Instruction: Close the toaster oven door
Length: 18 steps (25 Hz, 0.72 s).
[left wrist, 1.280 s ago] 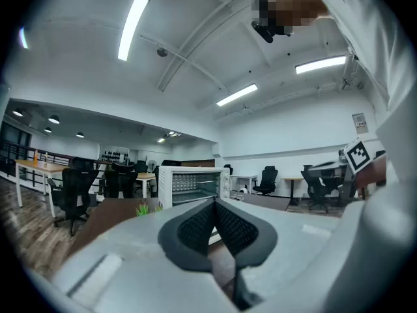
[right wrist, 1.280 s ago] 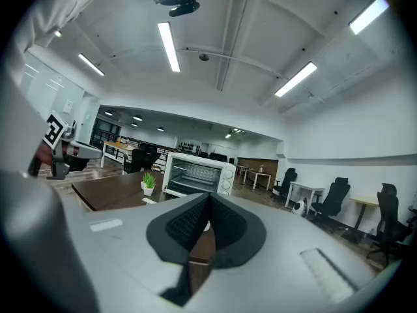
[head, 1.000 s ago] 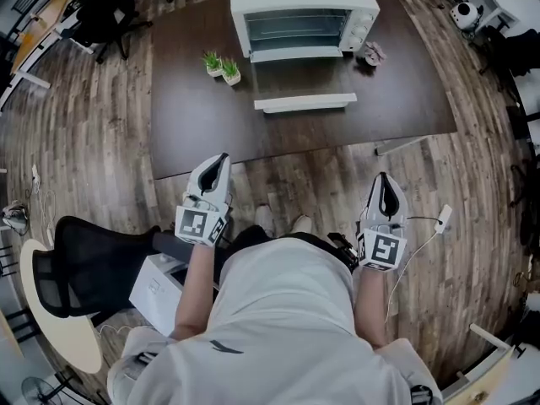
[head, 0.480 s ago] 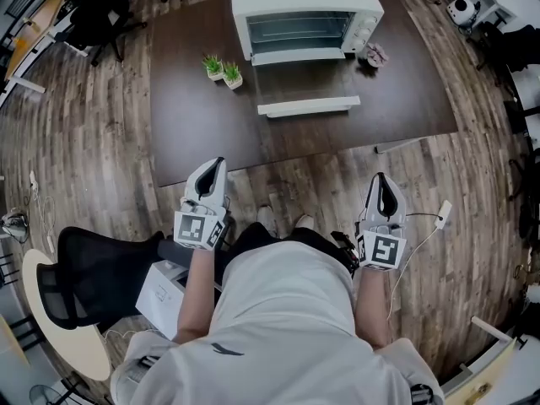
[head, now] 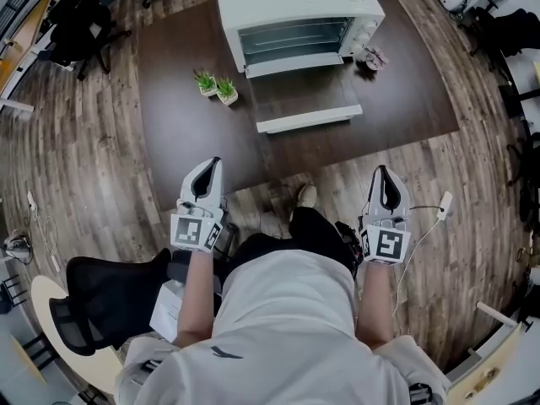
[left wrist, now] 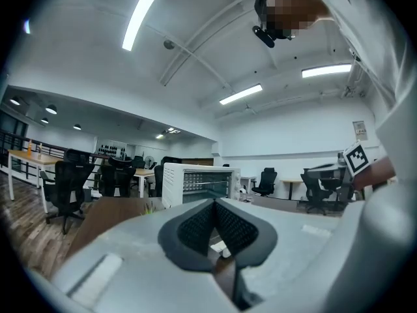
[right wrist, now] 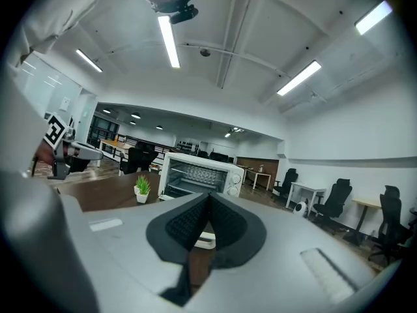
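Observation:
The white toaster oven stands at the far side of the dark table, its glass door folded down flat with the white handle bar toward me. My left gripper and right gripper hover over the floor short of the table's near edge, both shut and empty, well apart from the door. The left gripper view looks past the shut left gripper at the oven. Beyond the shut right gripper, the oven shows its open cavity.
Two small potted plants sit left of the door, and a small pinkish object lies right of the oven. A black office chair and a white box are behind me on the left. A cable with a white plug lies on the floor at right.
The person has stepped toward the table, one foot forward, so the oven and door sit nearer. Both grippers have stayed shut and held in front of the body.

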Motion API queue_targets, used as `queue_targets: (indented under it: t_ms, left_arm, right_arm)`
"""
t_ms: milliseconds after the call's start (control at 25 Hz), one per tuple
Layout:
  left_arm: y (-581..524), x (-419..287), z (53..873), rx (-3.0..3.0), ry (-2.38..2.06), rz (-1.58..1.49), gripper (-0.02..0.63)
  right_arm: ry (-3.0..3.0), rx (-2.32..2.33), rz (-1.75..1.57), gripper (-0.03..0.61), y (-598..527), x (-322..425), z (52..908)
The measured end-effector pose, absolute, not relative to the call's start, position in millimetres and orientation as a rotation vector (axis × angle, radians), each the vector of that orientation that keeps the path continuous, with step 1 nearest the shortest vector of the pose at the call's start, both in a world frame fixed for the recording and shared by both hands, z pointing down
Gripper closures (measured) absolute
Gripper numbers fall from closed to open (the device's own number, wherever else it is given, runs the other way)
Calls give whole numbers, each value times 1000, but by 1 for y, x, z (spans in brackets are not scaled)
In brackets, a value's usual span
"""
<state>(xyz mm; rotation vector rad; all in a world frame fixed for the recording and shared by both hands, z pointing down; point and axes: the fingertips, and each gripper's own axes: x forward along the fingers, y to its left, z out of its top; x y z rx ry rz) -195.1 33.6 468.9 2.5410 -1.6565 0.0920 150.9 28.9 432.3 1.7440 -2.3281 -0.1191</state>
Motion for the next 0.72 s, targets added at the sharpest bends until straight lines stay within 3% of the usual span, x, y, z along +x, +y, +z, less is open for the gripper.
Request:
queue_targets:
  t_ms: [720]
  left_arm:
    - [-87, -169, 467, 2421, -1862, 134, 611]
  right_arm:
    - [-2451, 1565, -38, 566, -135, 179, 465]
